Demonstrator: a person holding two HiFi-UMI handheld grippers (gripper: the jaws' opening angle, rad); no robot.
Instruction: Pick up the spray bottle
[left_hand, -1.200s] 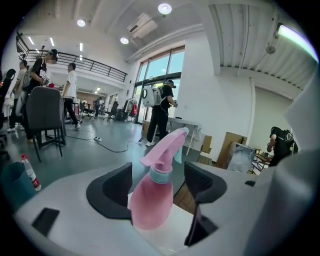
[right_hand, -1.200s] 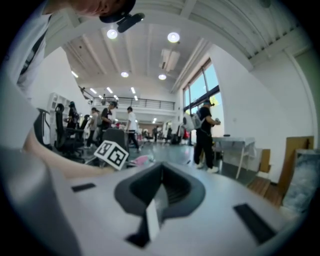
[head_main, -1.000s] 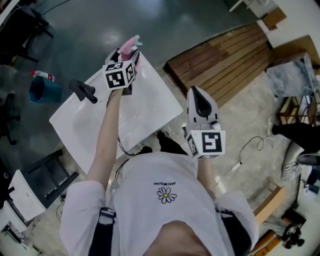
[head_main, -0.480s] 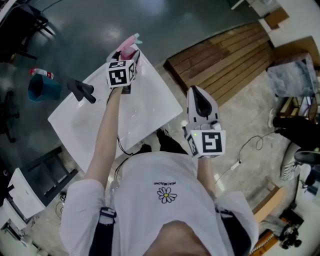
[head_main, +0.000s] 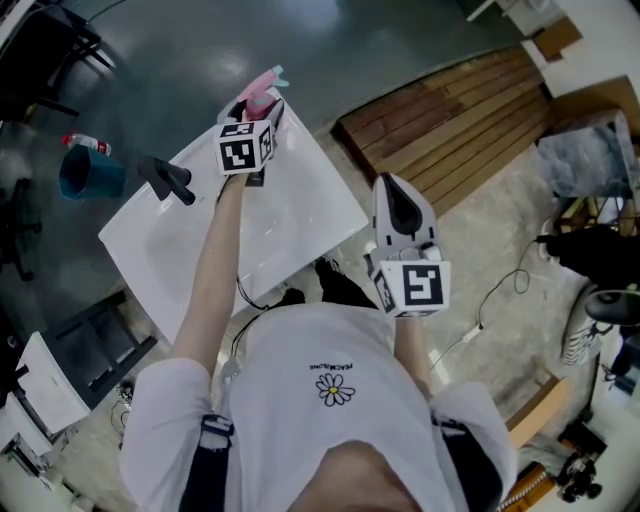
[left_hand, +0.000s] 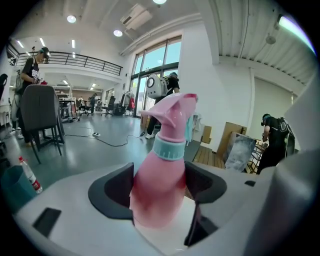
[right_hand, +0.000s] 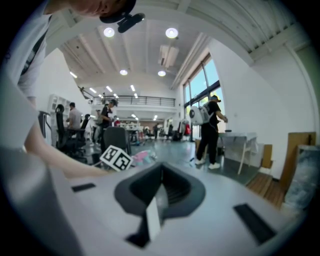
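The pink spray bottle (head_main: 258, 92) with a teal collar stands upright at the far corner of the white table (head_main: 290, 215). My left gripper (head_main: 254, 108) is shut on it. In the left gripper view the bottle's body (left_hand: 162, 170) fills the gap between the dark pads, and its nozzle head rises above them. Whether its base touches the table is hidden. My right gripper (head_main: 398, 192) is held close to the person's chest, past the table's near right edge. It is shut with nothing in it (right_hand: 159, 192). The bottle (right_hand: 140, 156) also shows small in the right gripper view.
A black handled tool (head_main: 165, 180) lies on the table's left part. On the floor to the left stands a blue bucket (head_main: 82, 175) with a small red-capped bottle (head_main: 85, 145) beside it. A wooden platform (head_main: 450, 110) lies to the right. People and chairs are far off.
The left gripper with the bottle has shifted very slightly to the right. The right gripper has stayed where it was.
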